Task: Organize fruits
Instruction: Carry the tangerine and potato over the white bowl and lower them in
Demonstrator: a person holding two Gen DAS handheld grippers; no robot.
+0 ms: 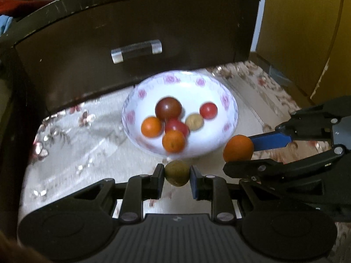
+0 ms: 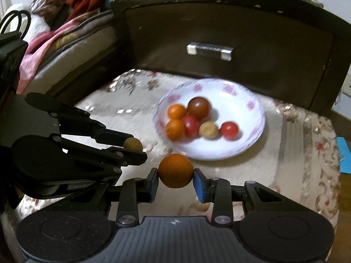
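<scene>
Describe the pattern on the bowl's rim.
White bowl with pink rose prints around the rim; the right wrist view shows it best.

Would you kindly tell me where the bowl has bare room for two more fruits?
The bowl is bare along its right and near side, past the red tomato. Its left half is crowded: two oranges, a dark tomato, another red one and a tan fruit clustered together.

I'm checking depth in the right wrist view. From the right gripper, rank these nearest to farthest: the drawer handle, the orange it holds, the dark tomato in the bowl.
1. Orange, clamped between the right gripper's fingers.
2. Dark tomato, at the bowl's far side.
3. Drawer handle, on the dark drawer front behind the bowl.
</scene>
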